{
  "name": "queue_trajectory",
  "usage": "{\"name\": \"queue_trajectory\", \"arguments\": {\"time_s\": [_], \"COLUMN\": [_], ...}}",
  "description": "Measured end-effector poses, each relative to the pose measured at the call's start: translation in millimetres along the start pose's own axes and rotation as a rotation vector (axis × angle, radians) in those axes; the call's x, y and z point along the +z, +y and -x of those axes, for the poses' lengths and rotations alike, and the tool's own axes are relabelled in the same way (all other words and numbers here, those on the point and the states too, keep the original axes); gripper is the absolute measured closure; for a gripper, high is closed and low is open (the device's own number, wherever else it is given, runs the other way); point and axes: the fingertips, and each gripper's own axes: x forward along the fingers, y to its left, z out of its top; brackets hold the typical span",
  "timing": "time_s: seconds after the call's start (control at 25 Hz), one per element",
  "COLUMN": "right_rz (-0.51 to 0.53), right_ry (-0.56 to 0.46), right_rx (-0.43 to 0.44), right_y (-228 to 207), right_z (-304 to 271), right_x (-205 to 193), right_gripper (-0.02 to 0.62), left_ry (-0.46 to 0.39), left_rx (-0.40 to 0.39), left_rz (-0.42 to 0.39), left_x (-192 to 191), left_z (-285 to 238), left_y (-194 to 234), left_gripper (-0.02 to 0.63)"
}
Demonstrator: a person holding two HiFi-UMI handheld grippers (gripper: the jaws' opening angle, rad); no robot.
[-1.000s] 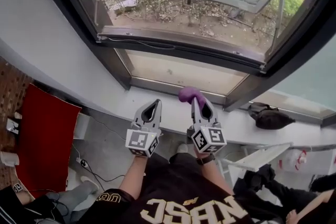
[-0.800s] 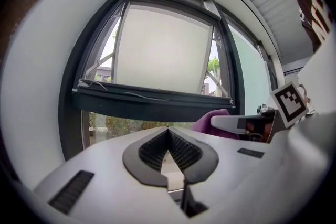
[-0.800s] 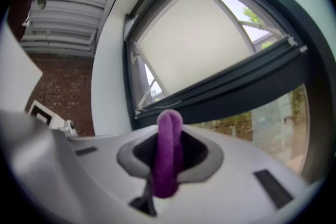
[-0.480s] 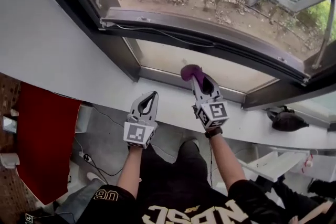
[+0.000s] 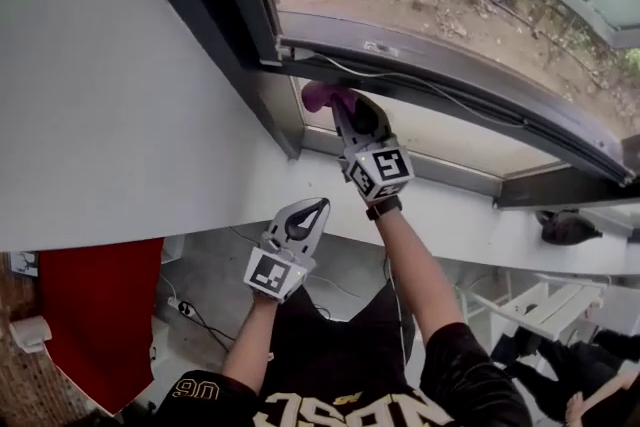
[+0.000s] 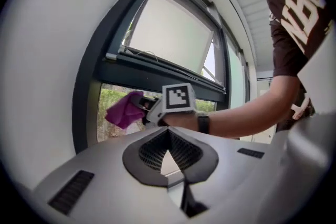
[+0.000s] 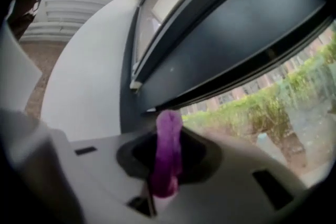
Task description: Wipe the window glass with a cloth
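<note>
1. Big white wall (image 5: 110, 115) fills the left side, and a red panel (image 5: 95, 315) sits low at the near left.
2. The dark window frame (image 5: 240, 5) runs along the far side. Its crossbar (image 5: 450, 65) slants off to the right, and there is bare ground and scrub outside beyond it.
3. Under that crossbar is the lower glass pane (image 5: 450, 140), and a white sill (image 5: 470, 215) runs along its near edge.
4. The person's right arm (image 5: 410, 265) is stretched out far over the sill, with a dark wristband (image 5: 381, 209) just behind the tool.
5. The right gripper (image 5: 345, 110) is up in the far left corner of the lower pane, just below the crossbar and beside the frame's upright. Its marker cube (image 5: 378, 172) faces the head camera.
6. Its own view shows the jaws clenched on the purple cloth (image 7: 168, 149), which stands up in a bunched fold between them.
7. The cloth's free end (image 5: 322, 95) pokes out past the jaw tips, right at the glass. Whether it touches the glass cannot be told.
8. The left gripper (image 5: 312, 211) hangs nearer, on the room side of the sill and well apart from the window. Its jaw tips are pressed together with nothing between them.
</note>
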Motion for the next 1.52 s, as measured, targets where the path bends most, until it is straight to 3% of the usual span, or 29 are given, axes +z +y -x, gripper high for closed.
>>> {"name": "queue_trajectory", "arguments": {"time_s": [0.08, 0.16, 0.32, 0.44, 0.68, 0.88, 1.08, 1.2, 1.28, 1.36, 1.52], "right_rz": [0.039, 0.028, 0.003, 0.008, 0.039, 0.040, -0.012, 0.006, 0.030, 0.051, 0.058], "right_ry": [-0.013, -0.040, -0.113, -0.167, -0.237, -0.290, -0.342, -0.334, -0.324, -0.281, -0.114], "right_rx": [0.048, 0.076, 0.051, 0.012, -0.195, -0.477, -0.794, -0.922, -0.925, -0.864, -0.579], "right_y": [16, 22, 8, -25, -133, -250, -372, -416, -420, -401, -315], "right_z": [-27, -49, -63, -35, 92, 241, 403, 460, 462, 444, 358], "right_x": [-9, -18, -19, -1, 31, 61, 88, 100, 105, 100, 48], "right_gripper": [0.522, 0.522, 0.522, 0.522, 0.522, 0.522, 0.522, 0.522, 0.522, 0.522, 0.522], "left_ry": [0.018, 0.026, 0.051, 0.041, 0.094, 0.110, 0.087, 0.077, 0.066, 0.054, 0.061], "left_rx": [-0.013, 0.025, 0.094, 0.079, -0.044, -0.158, -0.349, -0.415, -0.433, -0.435, -0.362], "left_rz": [0.011, 0.039, -0.018, -0.051, -0.061, -0.057, -0.019, 0.001, -0.013, -0.035, 0.001], "left_x": [-18, -36, -56, -62, -71, -91, -101, -96, -90, -85, -86], "left_z": [7, 11, 5, -24, -92, -154, -211, -226, -230, -227, -194], "left_y": [5, 9, 5, -17, -81, -143, -225, -257, -262, -253, -191], "left_gripper": [0.597, 0.597, 0.597, 0.597, 0.597, 0.597, 0.597, 0.597, 0.597, 0.597, 0.597]}}
